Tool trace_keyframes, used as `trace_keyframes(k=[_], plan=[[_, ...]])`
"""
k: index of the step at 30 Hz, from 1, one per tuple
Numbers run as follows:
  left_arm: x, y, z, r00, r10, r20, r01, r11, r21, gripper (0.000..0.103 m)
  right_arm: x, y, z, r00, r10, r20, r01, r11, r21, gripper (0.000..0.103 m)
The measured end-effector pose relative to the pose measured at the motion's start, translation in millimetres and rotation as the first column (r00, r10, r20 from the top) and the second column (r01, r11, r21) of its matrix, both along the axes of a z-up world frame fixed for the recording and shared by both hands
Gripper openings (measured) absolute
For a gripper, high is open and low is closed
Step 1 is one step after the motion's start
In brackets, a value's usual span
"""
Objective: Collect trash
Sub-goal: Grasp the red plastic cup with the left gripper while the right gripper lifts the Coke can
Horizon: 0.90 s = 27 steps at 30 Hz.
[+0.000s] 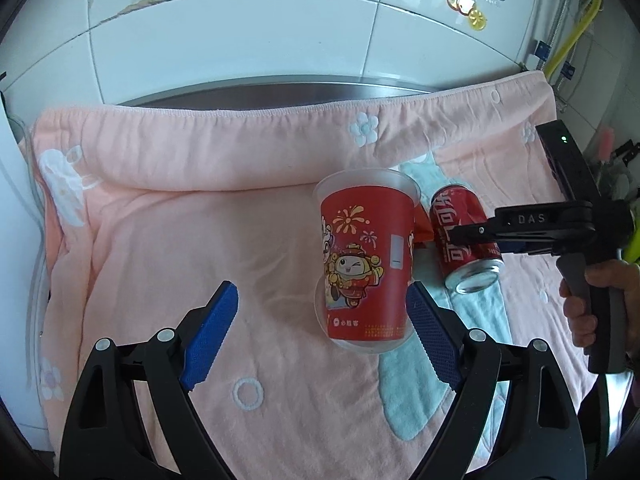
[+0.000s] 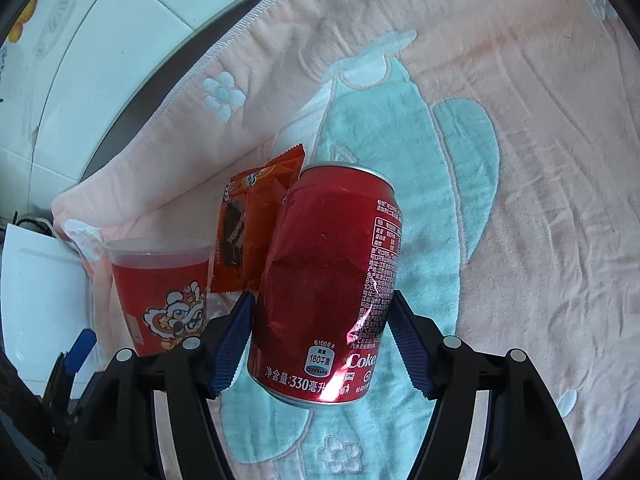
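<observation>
White glazed wall tiles [image 1: 240, 40] back a tabletop draped in a pink terry towel [image 1: 180, 208] with white flowers and a pale teal patch [image 2: 400, 120], a strip of grey metal edge [image 1: 280, 94] showing along its far side. The left tongs [image 1: 320, 332] stand wide open with nothing between their blue ribbed pads [image 1: 210, 332]; a red printed plastic cup with a cartoon figure and a clear rim [image 1: 366, 264] stands just ahead of the right-hand pad, close to it, though contact cannot be judged. Beyond that cup, to the right of the left tongs, a dented red Coca-Cola aluminium can [image 2: 332, 280] lies on its side on the teal patch. The right tongs [image 2: 320, 340] sit astride this can, a blue pad at each flank; from the right wrist view the left-hand pad looks pressed to the can and the right-hand pad is at its edge, but a firm clamp cannot be confirmed. Just beyond the can, to the left of the right tongs, an orange foil snack wrapper [image 2: 256, 224] lies between can and cup. The person's hand [image 1: 600, 304] grips the black handle of the right tongs.
</observation>
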State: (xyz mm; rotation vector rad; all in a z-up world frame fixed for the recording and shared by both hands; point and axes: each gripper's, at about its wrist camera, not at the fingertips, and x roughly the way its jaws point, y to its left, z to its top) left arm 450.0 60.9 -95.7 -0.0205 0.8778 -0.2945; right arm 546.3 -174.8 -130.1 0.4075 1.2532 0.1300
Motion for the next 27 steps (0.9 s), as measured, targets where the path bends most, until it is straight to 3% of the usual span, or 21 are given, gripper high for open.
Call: trace_keyframes(k=[5, 16, 20, 22, 24, 27], plan=[[19, -13, -7, 0.999, -0.023, -0.041, 0.022, 0.999, -0.025, 0.085, -23, 4, 11, 0.998, 0.06, 0.027, -0.057, 0.995, -0.087, 0.065], [55, -36, -29, 0.987, -0.023, -0.158, 0.014, 0.998, -0.058, 0.085, -81, 4, 34, 0.982, 0.174, 0.079, -0.156, 0.968, -0.195, 0.065], [59, -43, -32, 0.986, -0.022, -0.165, 0.013, 0.998, -0.054, 0.085, -95, 4, 32, 0.975, 0.207, 0.078, -0.186, 0.957, -0.224, 0.065], [60, -49, -32, 0.987, -0.029, -0.157, 0.023, 0.999, -0.041, 0.083, -101, 3, 34, 0.972, 0.22, 0.079, -0.196, 0.95, -0.241, 0.065], [61, -53, -32, 0.987, -0.039, -0.155, 0.033, 0.999, -0.04, 0.071, -104, 1, 34, 0.969, 0.232, 0.081, -0.206, 0.946, -0.251, 0.064], [58, -57, -31, 0.988, -0.046, -0.147, 0.042, 0.999, -0.029, 0.07, -111, 3, 36, 0.965, 0.249, 0.089, -0.218, 0.94, -0.263, 0.064]])
